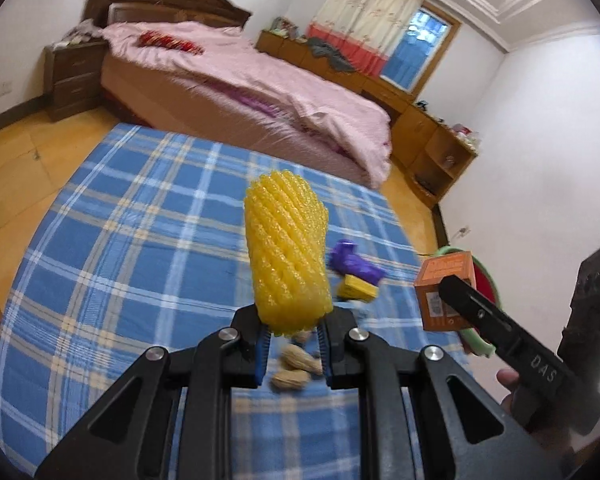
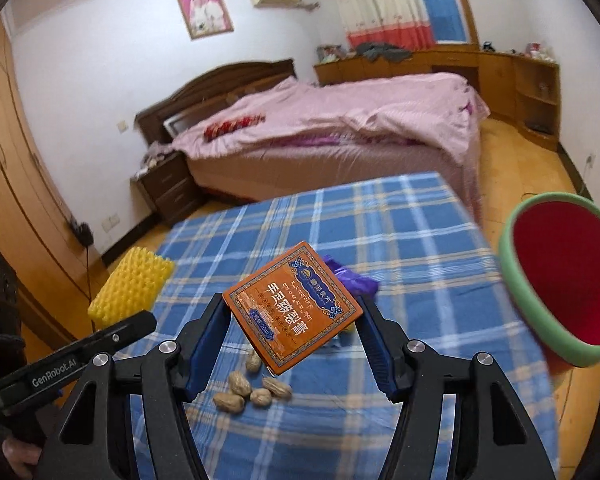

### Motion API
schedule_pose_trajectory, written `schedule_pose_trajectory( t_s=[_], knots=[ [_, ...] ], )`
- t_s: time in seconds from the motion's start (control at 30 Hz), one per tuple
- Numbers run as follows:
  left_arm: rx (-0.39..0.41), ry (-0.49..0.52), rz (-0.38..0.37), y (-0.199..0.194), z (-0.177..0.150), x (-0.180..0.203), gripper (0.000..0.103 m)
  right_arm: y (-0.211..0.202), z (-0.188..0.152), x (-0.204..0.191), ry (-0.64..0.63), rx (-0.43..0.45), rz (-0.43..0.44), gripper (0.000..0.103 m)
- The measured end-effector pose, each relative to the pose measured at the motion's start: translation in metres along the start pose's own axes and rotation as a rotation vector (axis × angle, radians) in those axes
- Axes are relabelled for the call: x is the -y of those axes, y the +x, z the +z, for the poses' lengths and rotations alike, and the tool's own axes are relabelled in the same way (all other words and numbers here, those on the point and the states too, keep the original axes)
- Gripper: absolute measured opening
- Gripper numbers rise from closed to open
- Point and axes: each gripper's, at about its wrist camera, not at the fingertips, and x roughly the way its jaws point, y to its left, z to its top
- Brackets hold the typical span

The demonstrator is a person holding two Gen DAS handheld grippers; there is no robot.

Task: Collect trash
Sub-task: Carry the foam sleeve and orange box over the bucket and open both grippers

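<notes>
Both tongs are loaded and raised above the worktop (image 1: 100,240), which wears a blue plaid cloth. Left tongs (image 1: 292,344) are clamped on the lower end of a yellow foam fruit net (image 1: 286,252), which stands nearly upright from between the blue pads. Right tongs (image 2: 292,344) are clamped on an orange carton (image 2: 294,308) printed with blue ornament and lettering; it sits tilted between the pads, gripped by its two side edges, its printed face turned to the camera.

On the cloth below lie five or so peanuts in their shells (image 2: 252,390), loosely clustered. Farther back a crumpled purple wrapper (image 1: 354,262) lies with a small yellow piece (image 1: 358,289) just beside it; the two seem to touch, though blur makes that uncertain. At the worktop's right side is a bin (image 2: 516,280) with a green rim and red inside, its mouth tipped toward the right camera. Whether it stands on the floor or hangs at the edge cannot be told. Behind the worktop is a bed (image 2: 340,120) with a pink cover.
</notes>
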Motion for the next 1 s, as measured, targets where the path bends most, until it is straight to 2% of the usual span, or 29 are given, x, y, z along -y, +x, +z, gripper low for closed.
schedule_pose_trajectory(
  t_s=[0.23,0.4,0.73,1.0],
  knots=[
    [0.019,0.093,-0.076,-0.02,-0.002,0.043,0.02,-0.052,0.001,0.03,0.054,0.074,-0.074,0.065],
    [-0.019,0.137,-0.127,-0.009,-0.003,0.068,0.02,-0.078,0.001,0.059,0.113,0.119,-0.116,0.065],
    [-0.108,0.252,-0.186,0.041,-0.008,0.137,0.02,-0.104,-0.003,0.126,0.233,0.169,-0.199,0.065],
    [-0.184,0.351,-0.233,0.098,-0.018,0.203,0.02,-0.102,-0.007,0.192,0.326,0.154,-0.249,0.065]
  ],
)
